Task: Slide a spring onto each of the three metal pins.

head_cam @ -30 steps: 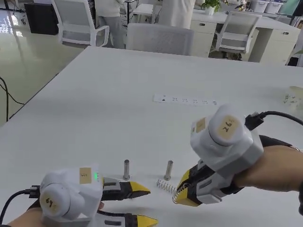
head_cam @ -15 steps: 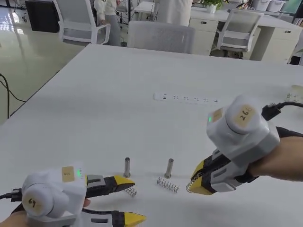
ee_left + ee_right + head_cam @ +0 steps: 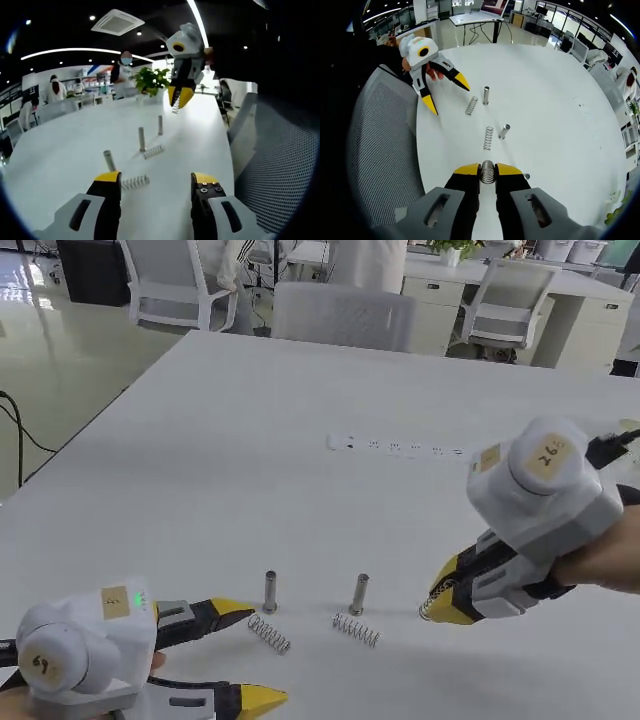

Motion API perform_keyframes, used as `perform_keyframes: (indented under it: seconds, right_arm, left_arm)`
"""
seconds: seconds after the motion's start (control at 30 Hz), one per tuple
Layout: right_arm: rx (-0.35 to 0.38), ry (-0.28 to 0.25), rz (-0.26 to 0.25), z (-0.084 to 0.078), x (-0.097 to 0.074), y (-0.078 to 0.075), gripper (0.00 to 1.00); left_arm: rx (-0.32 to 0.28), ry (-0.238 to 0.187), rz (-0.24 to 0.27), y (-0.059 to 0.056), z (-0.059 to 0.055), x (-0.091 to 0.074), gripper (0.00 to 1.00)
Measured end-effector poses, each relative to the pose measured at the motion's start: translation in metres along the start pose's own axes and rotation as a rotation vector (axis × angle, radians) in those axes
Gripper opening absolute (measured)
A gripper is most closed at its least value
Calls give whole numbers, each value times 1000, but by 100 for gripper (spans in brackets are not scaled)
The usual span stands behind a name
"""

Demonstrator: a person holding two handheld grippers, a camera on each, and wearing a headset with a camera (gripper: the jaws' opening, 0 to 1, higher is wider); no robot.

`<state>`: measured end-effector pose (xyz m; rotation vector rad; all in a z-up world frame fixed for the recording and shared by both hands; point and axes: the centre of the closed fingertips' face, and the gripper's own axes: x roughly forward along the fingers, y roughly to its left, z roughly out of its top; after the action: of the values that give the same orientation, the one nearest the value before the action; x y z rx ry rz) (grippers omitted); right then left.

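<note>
White surface (image 3: 250, 490) carries everything, and the middle pin (image 3: 358, 593), standing upright on it, is the marker for all places below.

Largest on the scene is the right gripper (image 3: 435, 605), right of the middle pin in the head view. Its yellow-tipped jaws are pressed on a held spring (image 3: 487, 171), whose end coils poke out past the tips. The left gripper view shows this gripper pointing down beyond the middle pin, with the spring hanging from its tip.

Next is the left gripper (image 3: 265, 655), left of the middle pin and nearer the person. Its jaws are spread wide apart.

Smaller are the other two pins. A left pin (image 3: 270, 591) stands upright to the left of the middle pin, well apart from it. A third pin (image 3: 525, 176) stands on the middle pin's other side, just beside the right gripper's jaw in the right gripper view.

Smallest are the loose springs. A near spring (image 3: 356, 629) lies flat on the surface just in front of the middle pin, on the person's side. A left spring (image 3: 268, 633) lies flat further left of the middle pin, close to a left gripper jaw tip.
</note>
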<state>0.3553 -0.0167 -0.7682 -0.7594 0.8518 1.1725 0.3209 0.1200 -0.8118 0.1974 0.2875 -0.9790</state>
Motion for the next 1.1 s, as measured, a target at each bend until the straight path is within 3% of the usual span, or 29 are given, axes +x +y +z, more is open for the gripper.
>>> perform_keyframes:
  seconds: [0.47,1.1]
  right_arm:
    - [4,62,-56,-13,-11,-31,9]
    - [9,132,-61,-29,5,-54,9]
  left_arm:
    - [-20,5,35,8,-4,-3,63]
    - [-21,9,47,10,-5,-5,68]
